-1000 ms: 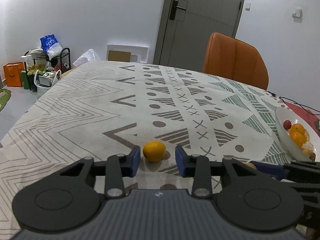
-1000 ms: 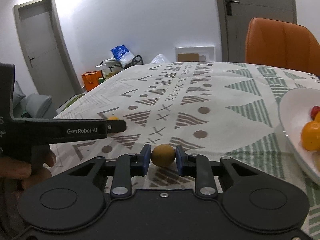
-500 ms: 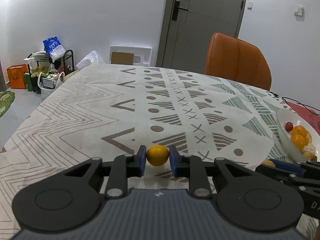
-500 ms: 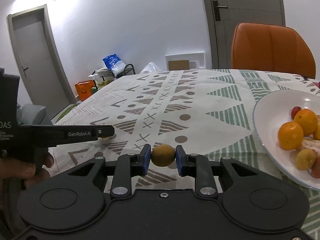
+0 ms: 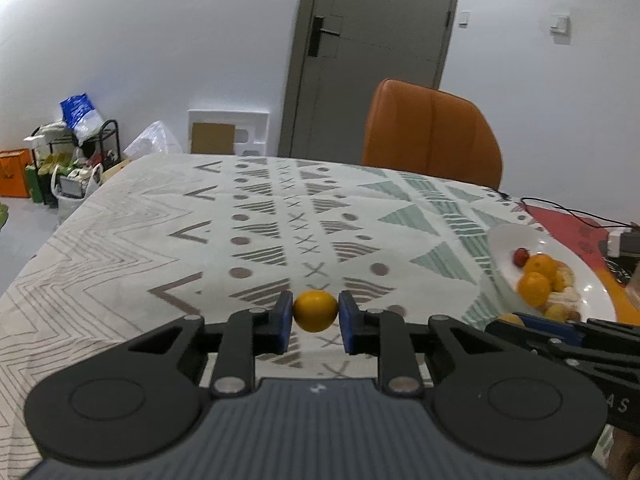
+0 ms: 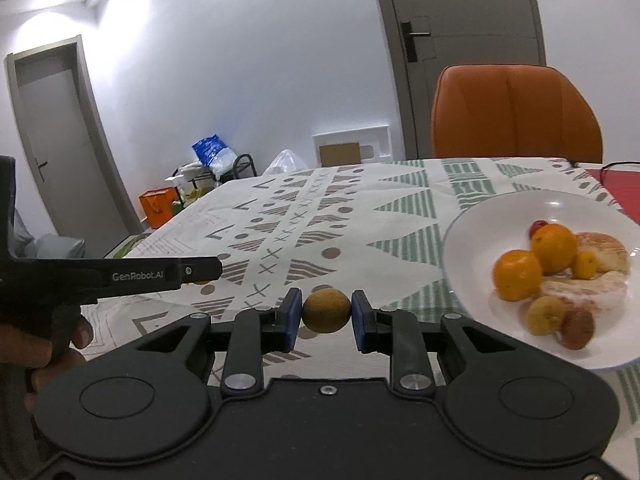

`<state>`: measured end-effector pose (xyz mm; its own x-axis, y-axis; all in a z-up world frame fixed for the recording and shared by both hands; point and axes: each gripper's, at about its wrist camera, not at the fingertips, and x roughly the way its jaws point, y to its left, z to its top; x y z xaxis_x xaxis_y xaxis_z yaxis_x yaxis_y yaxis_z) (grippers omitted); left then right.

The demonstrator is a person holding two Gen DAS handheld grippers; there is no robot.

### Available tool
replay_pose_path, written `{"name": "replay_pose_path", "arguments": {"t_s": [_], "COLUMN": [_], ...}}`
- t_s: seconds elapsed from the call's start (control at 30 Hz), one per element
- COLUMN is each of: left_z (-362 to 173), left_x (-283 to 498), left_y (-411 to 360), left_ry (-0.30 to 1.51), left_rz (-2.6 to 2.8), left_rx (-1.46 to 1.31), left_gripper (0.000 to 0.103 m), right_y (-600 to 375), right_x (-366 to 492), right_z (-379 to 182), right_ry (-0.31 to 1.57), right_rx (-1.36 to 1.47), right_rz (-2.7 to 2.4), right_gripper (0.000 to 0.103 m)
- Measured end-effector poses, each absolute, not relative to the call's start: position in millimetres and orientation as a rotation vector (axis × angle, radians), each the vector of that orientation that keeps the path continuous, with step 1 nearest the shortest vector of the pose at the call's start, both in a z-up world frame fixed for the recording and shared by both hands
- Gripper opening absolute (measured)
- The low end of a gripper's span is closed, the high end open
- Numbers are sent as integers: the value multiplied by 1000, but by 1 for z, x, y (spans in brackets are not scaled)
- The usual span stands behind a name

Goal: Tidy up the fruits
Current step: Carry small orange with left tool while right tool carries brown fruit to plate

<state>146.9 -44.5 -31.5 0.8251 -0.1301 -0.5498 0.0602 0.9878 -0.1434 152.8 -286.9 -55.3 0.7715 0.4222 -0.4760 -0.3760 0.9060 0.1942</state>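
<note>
Your left gripper was wide around yellow-orange fruit a second ago, now clamped on it, lifted off tablecloth. Right gripper still pinching brownish fruit; white bowl now nearer, just right of it.

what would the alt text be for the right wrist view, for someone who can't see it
The right gripper has its blue jaws shut on a small brownish-yellow fruit above a patterned tablecloth. To the right sits a white bowl holding oranges and other small fruit. The left gripper, in a hand, reaches in from the left edge.
</note>
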Motion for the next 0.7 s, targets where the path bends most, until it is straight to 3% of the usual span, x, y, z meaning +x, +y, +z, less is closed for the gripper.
{"name": "replay_pose_path", "arguments": {"t_s": [0.7], "left_z": [-12], "left_x": [140], "left_y": [-114], "left_ry": [534], "left_rz": [-229], "left_rx": [-61], "left_gripper": [23], "right_y": [-355], "right_x": [136], "right_z": [-42], "right_ry": [473], "right_rx": [138], "right_rz": [307], "right_gripper": [25]}}
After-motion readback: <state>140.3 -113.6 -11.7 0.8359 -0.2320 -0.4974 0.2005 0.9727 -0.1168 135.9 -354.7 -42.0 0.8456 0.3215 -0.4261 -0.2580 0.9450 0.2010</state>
